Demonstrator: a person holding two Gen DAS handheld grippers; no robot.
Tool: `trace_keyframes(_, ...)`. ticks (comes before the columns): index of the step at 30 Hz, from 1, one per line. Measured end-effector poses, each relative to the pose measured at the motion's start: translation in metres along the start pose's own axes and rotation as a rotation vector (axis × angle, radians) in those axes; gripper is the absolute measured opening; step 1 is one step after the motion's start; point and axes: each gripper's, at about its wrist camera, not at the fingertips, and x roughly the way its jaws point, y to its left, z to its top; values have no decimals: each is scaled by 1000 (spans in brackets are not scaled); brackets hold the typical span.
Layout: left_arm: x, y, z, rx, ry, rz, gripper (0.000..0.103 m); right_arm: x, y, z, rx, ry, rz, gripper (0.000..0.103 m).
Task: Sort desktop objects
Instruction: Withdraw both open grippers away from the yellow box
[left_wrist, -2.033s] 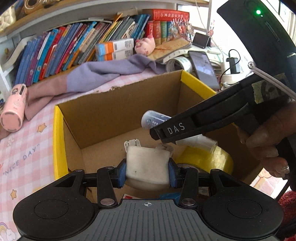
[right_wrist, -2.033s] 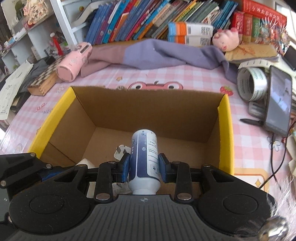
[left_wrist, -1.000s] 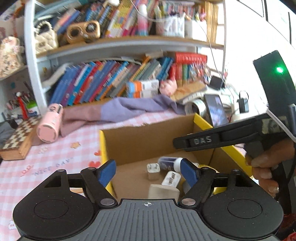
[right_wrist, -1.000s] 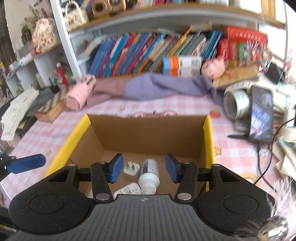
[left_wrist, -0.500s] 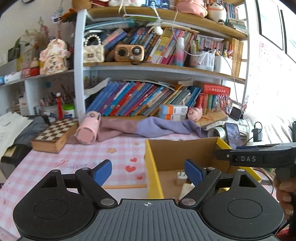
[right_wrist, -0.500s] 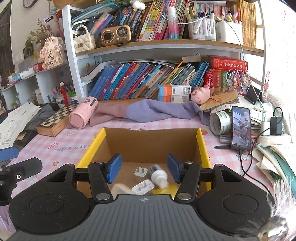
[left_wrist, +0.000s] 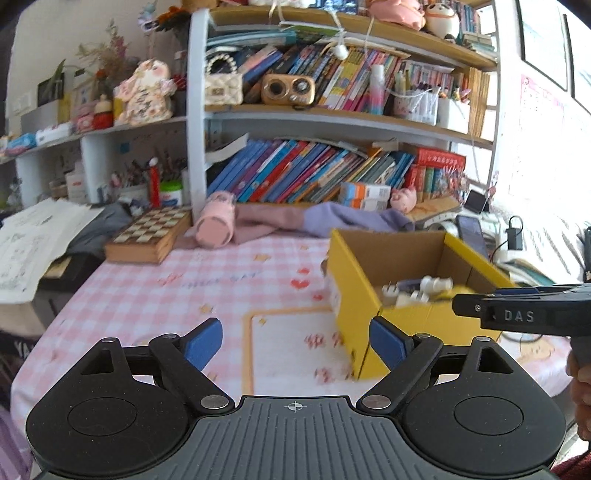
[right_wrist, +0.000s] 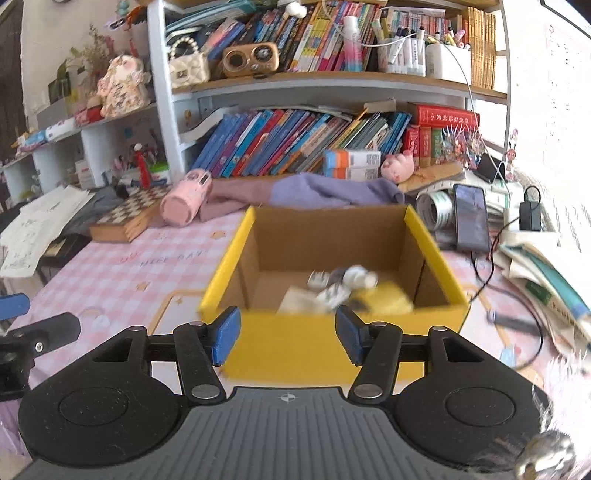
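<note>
gaping left gripper (left_wrist: 295, 341) beside box (left_wrist: 354, 291)

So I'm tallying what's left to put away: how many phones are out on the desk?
2. One dark phone stands propped just right of the cardboard box, beside the tape roll. A second phone leans farther back near the red books. Clutter may hide others.

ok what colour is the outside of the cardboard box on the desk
Yellow outside, plain brown inside; the cardboard box shows best in the right wrist view.
</note>
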Motion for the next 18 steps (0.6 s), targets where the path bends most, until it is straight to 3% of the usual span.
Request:
trace_keyframes(10, -35, 18, -38, 43, 89, 56, 100, -34, 41, -49, 18, 65, 15, 63)
trace_keyframes(15, -45, 24, -50, 46, 134, 64, 102, -45, 52, -63, 26, 106, 15, 70)
trace_keyframes(18, -49, 26, -53, 48, 149, 62, 102, -48, 55, -67, 25, 125, 18, 79)
